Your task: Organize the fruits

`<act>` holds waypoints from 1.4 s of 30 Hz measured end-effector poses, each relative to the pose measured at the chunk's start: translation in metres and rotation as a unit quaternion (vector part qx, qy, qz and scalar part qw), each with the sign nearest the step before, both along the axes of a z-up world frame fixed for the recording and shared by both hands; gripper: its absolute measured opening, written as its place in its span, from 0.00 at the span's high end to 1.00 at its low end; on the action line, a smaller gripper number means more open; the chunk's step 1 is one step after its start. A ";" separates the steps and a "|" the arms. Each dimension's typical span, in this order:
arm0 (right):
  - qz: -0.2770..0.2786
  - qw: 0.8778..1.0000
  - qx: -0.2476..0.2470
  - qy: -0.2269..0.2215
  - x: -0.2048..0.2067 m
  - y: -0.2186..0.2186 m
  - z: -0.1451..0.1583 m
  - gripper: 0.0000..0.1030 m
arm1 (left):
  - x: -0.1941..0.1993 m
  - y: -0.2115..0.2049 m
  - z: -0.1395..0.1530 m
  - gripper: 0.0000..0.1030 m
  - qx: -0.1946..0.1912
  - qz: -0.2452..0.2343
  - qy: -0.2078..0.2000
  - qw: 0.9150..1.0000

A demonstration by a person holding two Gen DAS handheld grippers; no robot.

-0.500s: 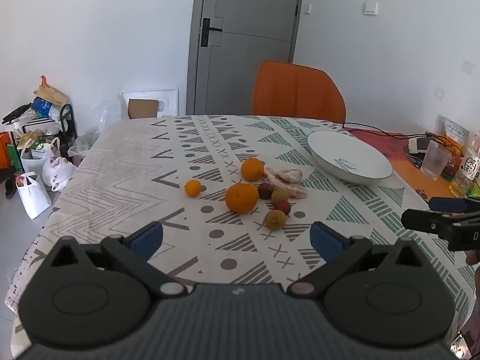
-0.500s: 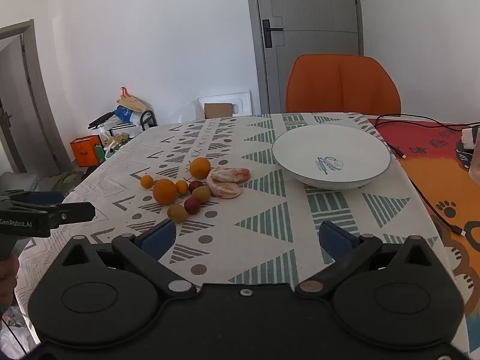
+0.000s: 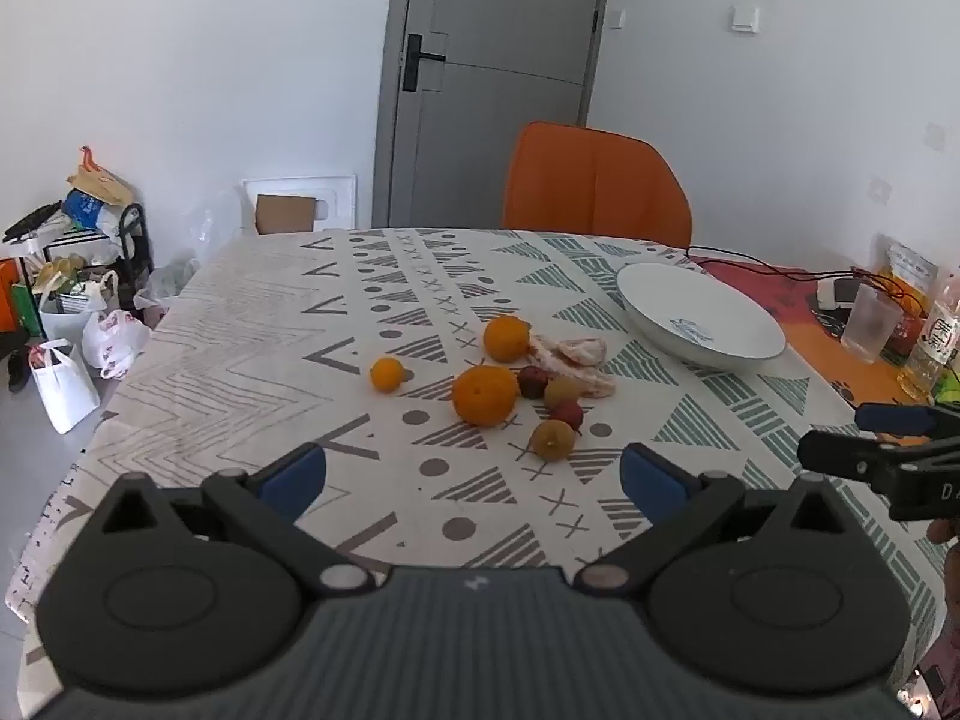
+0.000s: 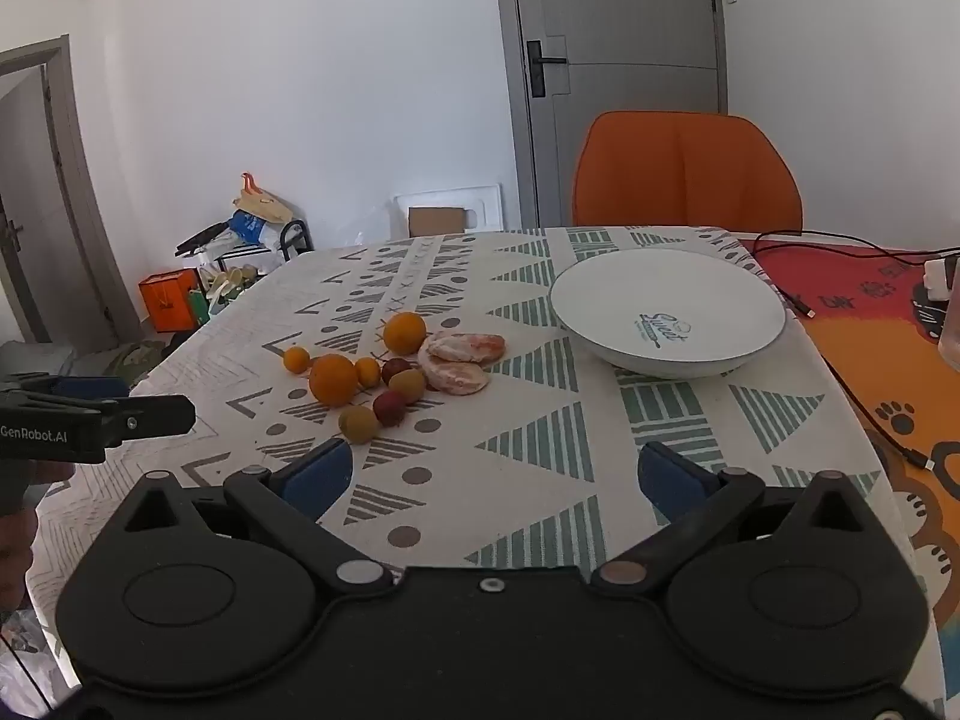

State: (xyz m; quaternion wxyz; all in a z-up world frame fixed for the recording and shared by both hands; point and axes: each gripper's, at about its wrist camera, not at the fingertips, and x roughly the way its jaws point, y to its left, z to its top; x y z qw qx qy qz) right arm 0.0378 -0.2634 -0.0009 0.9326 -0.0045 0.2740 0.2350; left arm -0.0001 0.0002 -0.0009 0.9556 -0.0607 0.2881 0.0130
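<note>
A cluster of fruit lies mid-table: a large orange (image 3: 485, 395) (image 4: 333, 380), a second orange (image 3: 506, 338) (image 4: 404, 333), a small orange (image 3: 386, 374) (image 4: 296, 359), peeled citrus halves (image 3: 579, 354) (image 4: 459, 360), and small red and yellow-green fruits (image 3: 552, 439) (image 4: 358, 424). An empty white bowl (image 3: 699, 315) (image 4: 666, 312) stands to their right. My left gripper (image 3: 474, 480) hovers open in front of the fruit, holding nothing. My right gripper (image 4: 495, 480) is open too, nearer than the bowl, and empty. Each gripper shows at the other view's edge.
An orange chair (image 3: 594, 186) (image 4: 687, 171) stands behind the table. A plastic cup (image 3: 869, 324), bottles and cables (image 4: 840, 252) sit on the orange mat at the right. Bags and clutter (image 3: 66, 312) crowd the floor at the left.
</note>
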 end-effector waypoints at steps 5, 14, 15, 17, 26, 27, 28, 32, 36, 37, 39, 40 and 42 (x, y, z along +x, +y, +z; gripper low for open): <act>0.001 1.000 0.001 0.000 -0.001 -0.001 0.000 0.00 | 0.000 -0.002 0.000 0.00 0.001 -0.006 -0.001 1.000; -0.002 1.000 -0.001 -0.002 0.000 -0.002 0.002 0.00 | -0.002 0.002 0.003 0.00 -0.006 -0.003 -0.008 1.000; -0.003 1.000 -0.002 -0.003 0.000 -0.002 0.002 0.00 | -0.002 0.002 0.002 0.00 -0.005 -0.004 -0.009 1.000; -0.004 1.000 -0.002 -0.002 0.001 -0.002 0.002 0.00 | -0.002 0.002 0.002 0.00 -0.004 -0.003 -0.007 1.000; -0.007 1.000 -0.003 -0.001 0.003 -0.003 0.000 0.00 | -0.003 0.004 0.001 0.00 -0.006 -0.003 -0.009 1.000; -0.006 1.000 -0.003 -0.002 0.002 -0.002 0.000 0.00 | -0.003 0.004 0.001 0.00 -0.005 -0.002 -0.008 1.000; -0.005 1.000 -0.003 -0.002 0.001 -0.002 0.001 0.00 | -0.003 0.004 0.001 0.00 -0.006 -0.003 -0.009 1.000; -0.003 1.000 -0.006 -0.004 0.000 -0.001 0.002 0.00 | -0.003 0.004 0.001 0.00 -0.007 -0.003 -0.009 1.000; -0.002 1.000 -0.005 -0.006 -0.001 -0.001 0.002 0.00 | -0.004 0.004 0.001 0.00 -0.008 -0.004 -0.010 1.000; -0.003 1.000 -0.005 -0.005 0.000 -0.001 0.002 0.00 | -0.004 0.004 0.001 0.00 -0.008 -0.005 -0.011 1.000; -0.004 1.000 -0.005 -0.006 -0.001 -0.001 0.002 0.00 | -0.004 0.004 0.002 0.00 -0.007 -0.005 -0.011 1.000; -0.004 1.000 -0.005 -0.006 -0.001 -0.001 0.002 0.00 | -0.004 0.004 0.002 0.00 -0.008 -0.006 -0.011 1.000; -0.003 1.000 -0.005 -0.005 0.000 -0.001 0.002 0.00 | -0.004 0.004 0.002 0.00 -0.008 -0.006 -0.012 1.000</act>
